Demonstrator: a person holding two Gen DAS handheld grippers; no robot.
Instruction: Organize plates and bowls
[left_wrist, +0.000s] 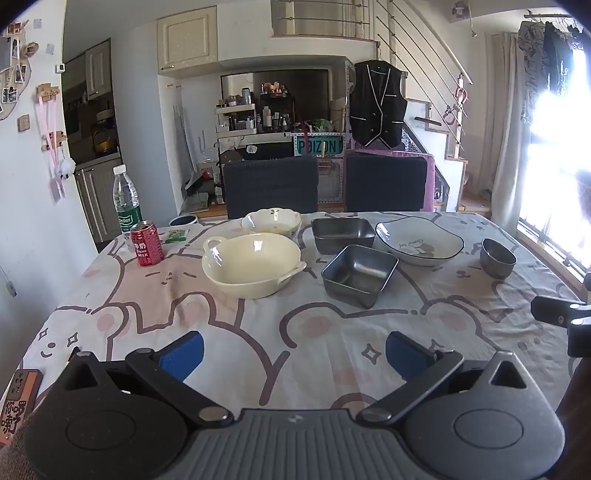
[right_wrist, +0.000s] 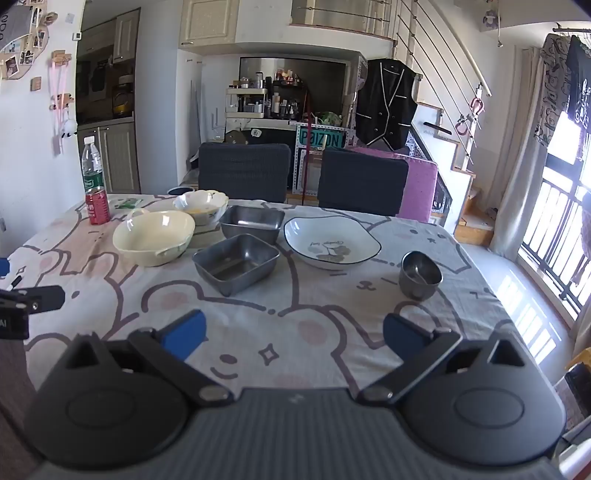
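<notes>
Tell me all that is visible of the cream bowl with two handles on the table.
The cream bowl is wide, glossy and looks ceramic, with a small loop handle at each end. It stands upright and empty on the bear-print tablecloth, left of the two square metal trays. A flowered bowl sits just behind it. Neither gripper touches it.

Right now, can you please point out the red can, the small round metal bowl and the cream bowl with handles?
red can (left_wrist: 147, 246), left wrist view, on its label.
small round metal bowl (right_wrist: 421, 275), right wrist view, on its inside.
cream bowl (left_wrist: 251, 262), left wrist view, on its inner bottom.
</notes>
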